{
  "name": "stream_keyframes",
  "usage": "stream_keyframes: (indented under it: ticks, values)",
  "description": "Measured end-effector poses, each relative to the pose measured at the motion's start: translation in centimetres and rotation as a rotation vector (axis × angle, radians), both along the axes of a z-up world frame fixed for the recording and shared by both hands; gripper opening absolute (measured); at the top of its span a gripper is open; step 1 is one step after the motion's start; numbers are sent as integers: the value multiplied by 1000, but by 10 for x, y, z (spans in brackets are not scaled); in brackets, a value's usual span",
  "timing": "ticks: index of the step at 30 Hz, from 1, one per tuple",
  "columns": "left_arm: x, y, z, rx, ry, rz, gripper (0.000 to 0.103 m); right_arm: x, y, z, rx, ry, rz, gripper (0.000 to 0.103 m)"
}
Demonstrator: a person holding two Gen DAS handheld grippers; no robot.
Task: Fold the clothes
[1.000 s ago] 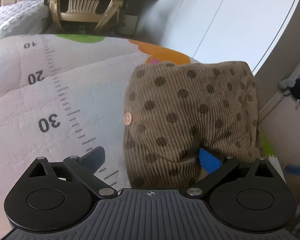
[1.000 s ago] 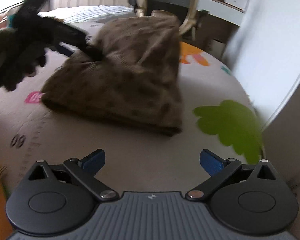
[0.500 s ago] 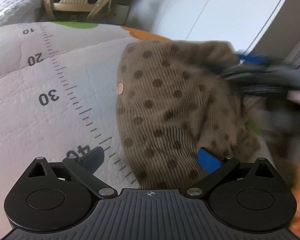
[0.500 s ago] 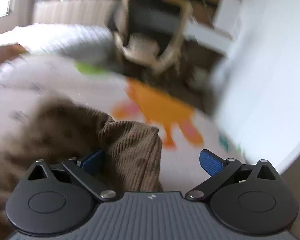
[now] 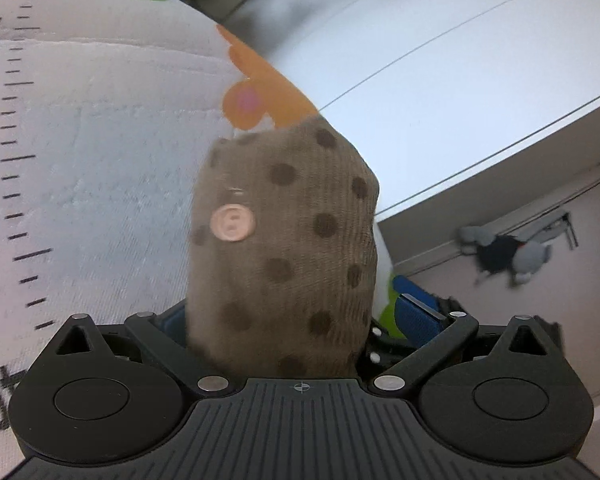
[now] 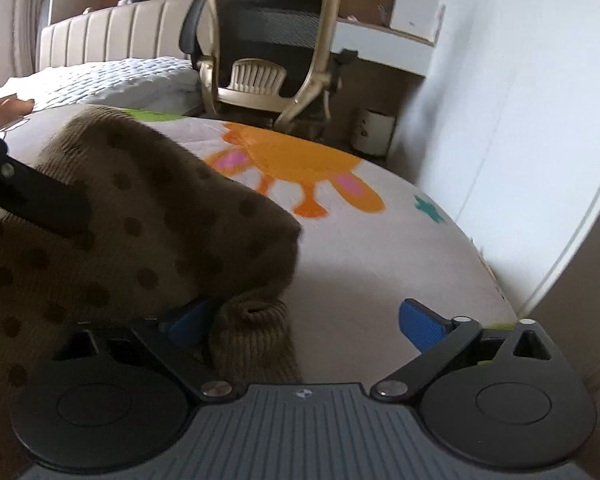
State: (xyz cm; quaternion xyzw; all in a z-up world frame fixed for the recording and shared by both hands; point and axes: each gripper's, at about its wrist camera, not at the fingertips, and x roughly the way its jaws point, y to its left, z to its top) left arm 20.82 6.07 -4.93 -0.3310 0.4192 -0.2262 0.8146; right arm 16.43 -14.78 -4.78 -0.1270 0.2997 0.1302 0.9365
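A brown corduroy garment (image 5: 284, 248) with dark dots and a pink button (image 5: 232, 223) lies bunched on the play mat (image 5: 100, 160). It fills most of the gap of my left gripper (image 5: 294, 316), whose jaws are closing. The left pad is hidden behind the cloth, and the blue right pad (image 5: 416, 312) stands clear of it. In the right wrist view the garment (image 6: 140, 240) lies at the left, its rolled edge (image 6: 256, 320) just inside the left pad of my open right gripper (image 6: 304, 324). A black finger of the left gripper (image 6: 40, 204) rests on the cloth.
The mat carries a ruler print (image 5: 20, 160) and an orange sun (image 6: 292, 160). Beyond it stand an office chair (image 6: 268, 40), a bed (image 6: 112, 80) and a small white bin (image 6: 372, 132). A white wall (image 6: 520, 100) runs along the right. A plush toy (image 5: 508, 252) lies on the floor.
The left gripper has rolled and come in over the garment, which now sits between its jaws. The right gripper swung to the garment's edge, and the rolled hem now lies by its left pad.
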Motion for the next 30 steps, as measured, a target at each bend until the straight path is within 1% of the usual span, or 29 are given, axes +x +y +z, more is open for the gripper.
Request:
stream_keyframes:
  ticks: [1, 2, 4, 7, 11, 13, 14, 16, 17, 18, 19, 21, 23, 24, 26, 29, 30]
  values:
    - [-2, 3, 2, 6, -14, -3, 93, 2, 8, 2, -4, -3, 13, 95]
    - [-3, 9, 5, 12, -30, -4, 86, 5, 17, 5, -7, -6, 26, 93]
    - [-8, 29, 10, 20, -56, 13, 85, 15, 42, 7, -5, -7, 65, 92]
    - [-17, 69, 15, 22, -69, 77, 88, 33, 102, 10, -22, -33, 149, 91]
    - [-33, 137, 27, 93, -74, 198, 88, 58, 185, 17, -6, -25, 256, 91]
    - [-41, 169, 34, 163, -88, 247, 88, 69, 224, 17, -1, -10, 285, 92]
    - [-43, 182, 36, 225, -92, 271, 89, 74, 244, 17, 2, -3, 297, 93]
    - [-48, 207, 38, 370, -97, 322, 89, 90, 268, 17, 10, 8, 272, 97]
    - [-50, 217, 37, 430, -102, 345, 91, 98, 278, 18, 26, 7, 263, 101]
    - [-54, 226, 37, 459, -109, 362, 94, 103, 281, 19, 37, 8, 263, 102]
    - [-58, 234, 36, 479, -117, 377, 95, 106, 282, 20, 39, 16, 266, 102]
    - [-64, 246, 40, 452, -125, 381, 95, 111, 277, 19, 34, 37, 267, 102]
    - [-66, 250, 50, 436, -164, 377, 95, 121, 263, 17, 27, 66, 257, 102]
    - [-66, 251, 56, 430, -187, 374, 95, 123, 255, 17, 39, 85, 252, 102]
    - [-55, 253, 63, 485, -196, 404, 95, 118, 238, 21, 78, 95, 242, 102]
    - [-37, 256, 72, 586, -199, 459, 95, 99, 224, 40, 124, 16, 283, 102]
    - [-27, 259, 68, 603, -175, 462, 97, 92, 220, 49, 146, -13, 305, 102]
